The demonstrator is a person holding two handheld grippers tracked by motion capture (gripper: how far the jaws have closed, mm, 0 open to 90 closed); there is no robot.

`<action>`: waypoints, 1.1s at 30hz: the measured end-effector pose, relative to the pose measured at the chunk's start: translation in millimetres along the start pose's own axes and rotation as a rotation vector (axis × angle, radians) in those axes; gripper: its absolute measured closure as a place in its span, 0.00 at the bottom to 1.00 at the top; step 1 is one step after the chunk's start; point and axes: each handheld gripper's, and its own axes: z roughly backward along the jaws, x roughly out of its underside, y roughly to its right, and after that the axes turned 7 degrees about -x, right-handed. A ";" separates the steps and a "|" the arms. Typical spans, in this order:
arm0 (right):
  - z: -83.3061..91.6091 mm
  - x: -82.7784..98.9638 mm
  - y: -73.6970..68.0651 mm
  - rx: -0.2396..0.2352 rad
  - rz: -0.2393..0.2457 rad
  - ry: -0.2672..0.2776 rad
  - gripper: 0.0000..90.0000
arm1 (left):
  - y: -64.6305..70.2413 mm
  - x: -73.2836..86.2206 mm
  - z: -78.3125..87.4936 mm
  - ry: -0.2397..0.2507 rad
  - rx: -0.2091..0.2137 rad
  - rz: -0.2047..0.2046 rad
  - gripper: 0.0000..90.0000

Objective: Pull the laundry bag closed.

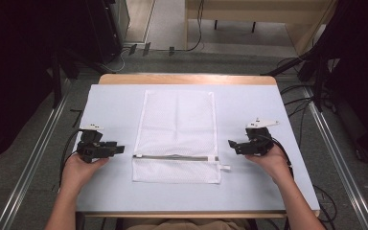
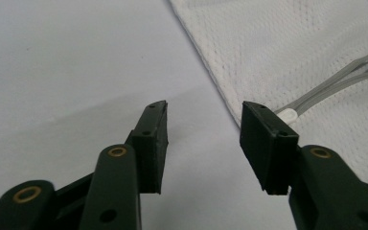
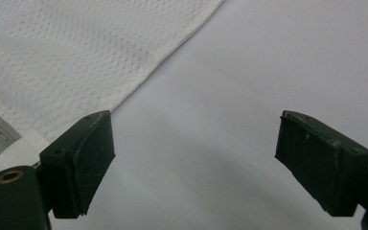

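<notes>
High view: while the white mesh bag [image 1: 177,136] lies flat mid-table, left gripper [image 1: 117,149] and right gripper [image 1: 233,143] flank it, apart.
Left gripper view: jaws part-open, empty; bag far right.
Right gripper view: jaws wide, empty; bag far left.

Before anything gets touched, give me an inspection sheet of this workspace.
Surface: pale cloth covers the wooden table, flat.
Job's things: white mesh bag lies flat at centre; grey zipper runs across its near part, closed as far as visible, pull tab at its right end.
Clutter: nothing seen.
Grippers: left gripper and right gripper flank the bag, jaws open, holding nothing.
Cables: one trails from each gripper; more on the floor beyond.
Surroundings: dark equipment on both sides, floor rails.
</notes>
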 end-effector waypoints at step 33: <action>-4.2 -3.4 -6.8 -0.076 -0.075 -0.049 0.42 | 2.8 -7.8 -6.0 0.028 0.034 0.032 0.45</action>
